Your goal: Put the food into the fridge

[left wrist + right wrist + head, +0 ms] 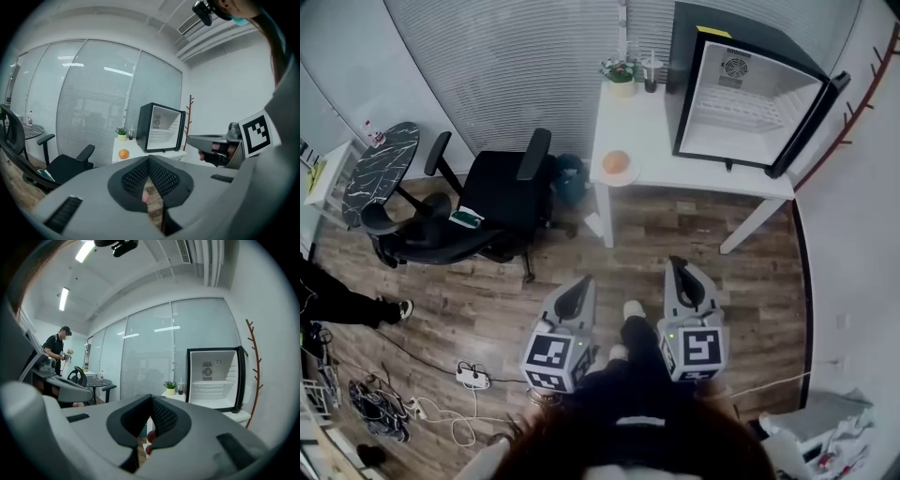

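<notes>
An orange (617, 160) lies on a pale plate near the front left corner of the white table (675, 169). The same orange (123, 153) also shows in the left gripper view. A black mini fridge (750, 98) stands on the table's right part, its door swung wide and its white inside bare. My left gripper (581, 284) and right gripper (677, 263) are held side by side over the wooden floor, well short of the table. Both point toward the table. The left gripper (149, 159) and the right gripper (151, 398) are shut with nothing between their jaws.
A black office chair (487, 202) stands left of the table, with a round marble-topped table (380, 169) beyond it. A potted plant (621, 73) and a cup (651, 73) sit at the table's back. Cables and a power strip (473, 377) lie on the floor. A person (58, 350) stands far left.
</notes>
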